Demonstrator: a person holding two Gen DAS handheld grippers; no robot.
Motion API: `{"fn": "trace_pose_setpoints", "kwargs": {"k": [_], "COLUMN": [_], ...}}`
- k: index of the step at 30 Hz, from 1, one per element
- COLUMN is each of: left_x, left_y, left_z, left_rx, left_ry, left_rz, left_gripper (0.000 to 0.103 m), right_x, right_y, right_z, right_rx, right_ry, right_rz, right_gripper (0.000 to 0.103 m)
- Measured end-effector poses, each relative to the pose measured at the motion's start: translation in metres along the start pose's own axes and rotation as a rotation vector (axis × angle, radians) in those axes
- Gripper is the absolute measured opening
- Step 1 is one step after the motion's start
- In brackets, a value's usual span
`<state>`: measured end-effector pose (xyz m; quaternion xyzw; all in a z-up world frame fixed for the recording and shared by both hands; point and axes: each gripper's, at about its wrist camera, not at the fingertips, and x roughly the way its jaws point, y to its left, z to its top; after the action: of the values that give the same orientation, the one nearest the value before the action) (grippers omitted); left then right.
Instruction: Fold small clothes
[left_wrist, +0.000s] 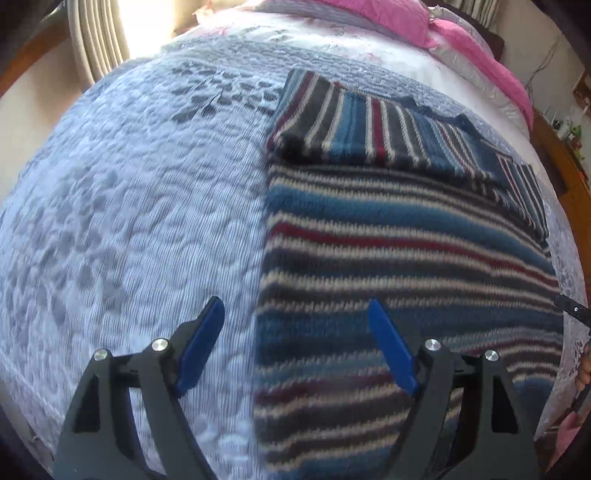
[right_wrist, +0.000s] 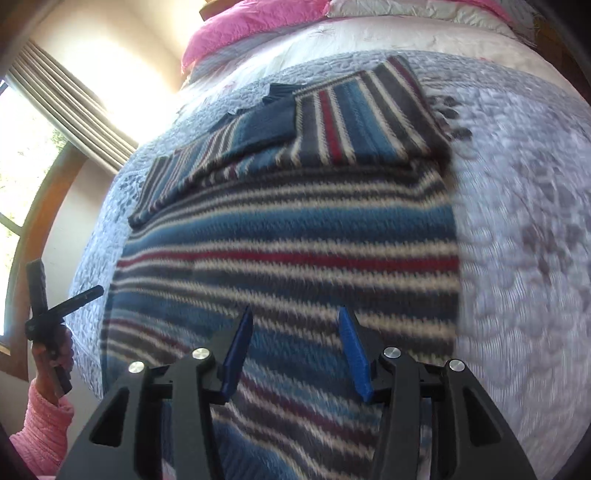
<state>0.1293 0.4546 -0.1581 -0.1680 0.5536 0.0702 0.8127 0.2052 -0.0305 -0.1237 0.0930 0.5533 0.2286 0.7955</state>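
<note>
One striped sweater (left_wrist: 388, 240) lies flat on the bed (left_wrist: 129, 221), with its sleeves folded across the far end. The left gripper (left_wrist: 297, 314) and the right gripper (right_wrist: 295, 325) both hang over its near end, fingers apart, holding nothing. Only the right view shows the window (right_wrist: 22, 177), the pink sleeve (right_wrist: 44, 432) and a hand (right_wrist: 55, 354); two pink pillows (left_wrist: 424, 22) lie far off.
</note>
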Motion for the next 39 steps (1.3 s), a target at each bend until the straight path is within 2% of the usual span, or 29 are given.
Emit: {"fn": "trace_pose_setpoints", "kwargs": {"k": [5,8,16,19,27,32,36,38,39], "left_x": [-0.018,-0.024,-0.026,-0.024,-0.023,-0.024,-0.022,-0.02,-0.019], "left_y": [0.017,0.018,0.004,0.003,-0.002,-0.004,-0.003,-0.002,-0.004], "left_z": [-0.062,-0.087,-0.123,-0.131,-0.144,-0.144,-0.145,-0.145,-0.145], "left_rx": [-0.019,-0.023,-0.002,-0.01,0.002,-0.023,-0.042,-0.061,-0.069], "left_ry": [0.053,0.081,0.136,0.158,0.144,0.153,0.163,0.173,0.176], "left_rz": [0.008,-0.027,-0.097,-0.128,-0.124,-0.17,-0.2,-0.224,-0.231], "left_gripper": [0.08,0.08,0.08,0.08,0.081,0.08,0.073,0.067,0.059], "right_x": [-0.033,-0.044,-0.053,-0.05,-0.04,-0.039,-0.036,-0.034,-0.034], "right_y": [-0.009,-0.012,-0.015,-0.017,-0.012,-0.007,-0.005,-0.004,-0.004], "right_z": [-0.061,-0.089,-0.149,-0.164,-0.177,-0.178,-0.179,-0.179,-0.179], "right_rx": [0.031,0.057,0.106,0.134,0.124,0.118,0.12,0.113,0.119], "right_ry": [-0.016,-0.014,0.027,0.042,0.04,0.031,0.033,0.034,0.032], "right_rz": [-0.06,-0.066,-0.065,-0.03,-0.056,-0.04,0.002,-0.01,-0.01], "right_gripper": [0.054,0.054,0.055,0.055,0.056,0.055,0.051,0.046,0.045]}}
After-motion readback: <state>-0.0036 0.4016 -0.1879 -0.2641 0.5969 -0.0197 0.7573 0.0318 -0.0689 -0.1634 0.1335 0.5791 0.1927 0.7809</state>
